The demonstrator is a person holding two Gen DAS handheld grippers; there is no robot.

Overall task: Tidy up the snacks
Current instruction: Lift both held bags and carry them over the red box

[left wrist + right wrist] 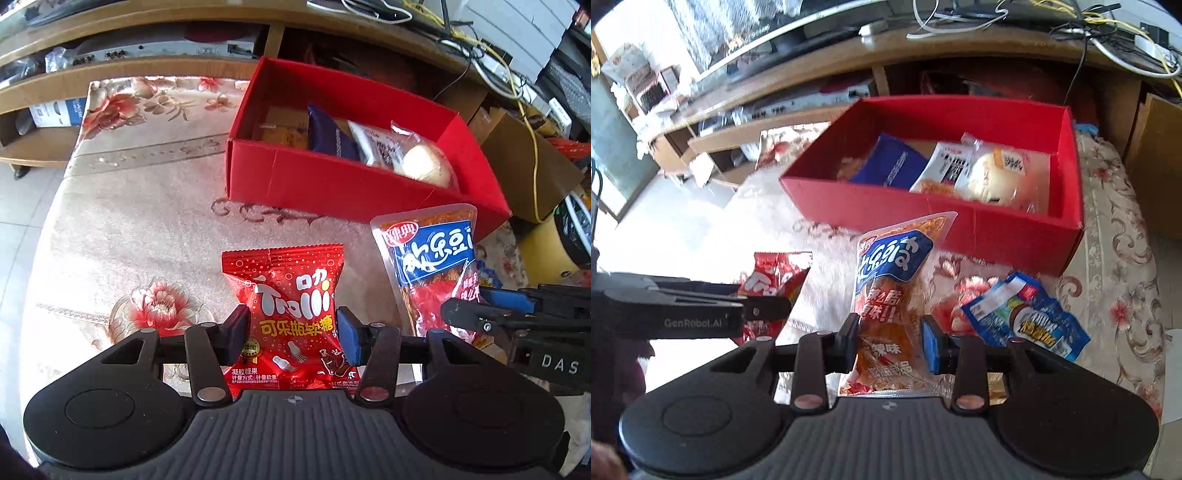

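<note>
My left gripper (293,332) is shut on a red Trolli candy bag (291,295) and holds it above the flowered tablecloth. My right gripper (890,343) is shut on an orange and blue spicy tofu pack (890,280), which also shows in the left wrist view (432,258). The red box (332,177) stands just beyond both grippers; in the right wrist view (960,221) it holds a dark blue pack (890,166), a white pack (942,170) and a wrapped bun (993,177). A blue snack bag (1027,317) lies on the cloth, right of my right gripper.
The round table with its flowered cloth (129,221) ends at the left over a tiled floor (14,221). A wooden TV stand (147,70) with devices and cables runs along the back. A cardboard box (524,166) stands at the right.
</note>
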